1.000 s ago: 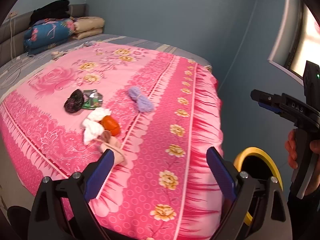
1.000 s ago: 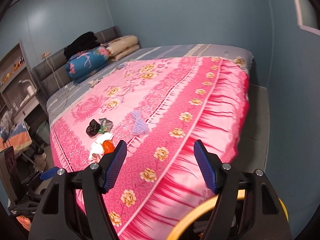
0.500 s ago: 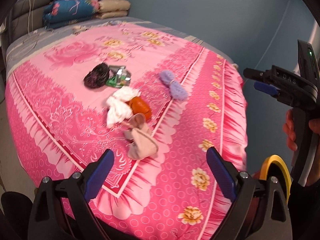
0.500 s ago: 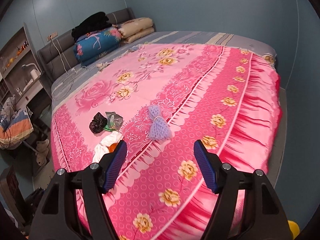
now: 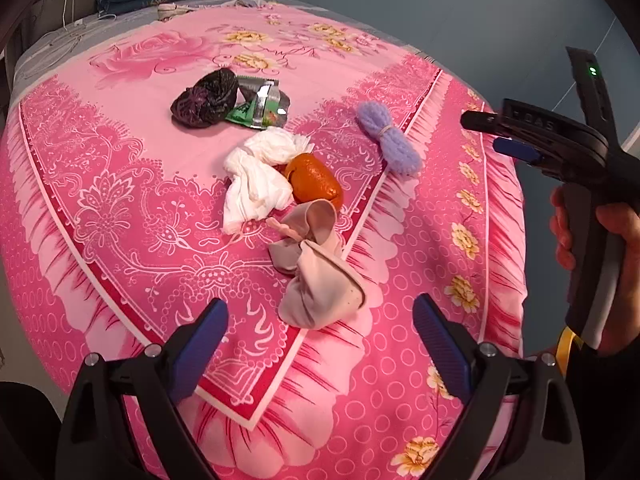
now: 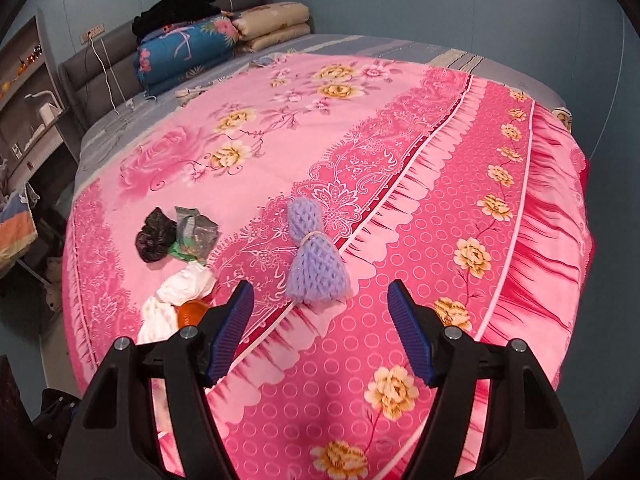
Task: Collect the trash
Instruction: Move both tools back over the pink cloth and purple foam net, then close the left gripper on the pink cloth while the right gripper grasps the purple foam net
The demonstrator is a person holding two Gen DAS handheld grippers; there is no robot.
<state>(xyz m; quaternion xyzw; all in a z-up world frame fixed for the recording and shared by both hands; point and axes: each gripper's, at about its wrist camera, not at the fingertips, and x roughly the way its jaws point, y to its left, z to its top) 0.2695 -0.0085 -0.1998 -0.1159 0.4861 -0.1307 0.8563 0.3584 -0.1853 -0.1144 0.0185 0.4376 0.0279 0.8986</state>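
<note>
i see the trash lying in a loose cluster on the pink floral bedspread [image 5: 120, 208], on the near half of the bed, with wide bare cover to its left and far side. the bed's right edge drops off just right of the purple knitted bundle [image 6: 314, 258], and a yellow rim [image 5: 568, 346] shows low beside that edge.

my left claw [image 5: 320, 344] is spread wide and holds nothing, hovering low over the near part of the cover, pointing toward the far end of the bed. just beyond its tips lies the beige sock [image 5: 320, 272], its long axis running near to far and leaning left at the far end. past it, touching each other, sit the orange peel [image 5: 316, 180] and the crumpled white tissue [image 5: 260, 176]; farther still, the black plastic wad [image 5: 204, 98] lies against the green and silver wrapper [image 5: 262, 106].

my right claw [image 6: 320, 332] is also spread and empty, aimed at the purple bundle, which lies just beyond and between its tips, long axis near to far, cinched by a band at the middle. in the left view the right hand [image 5: 616, 232] grips its handle upright, out past the bed's right edge.
</note>
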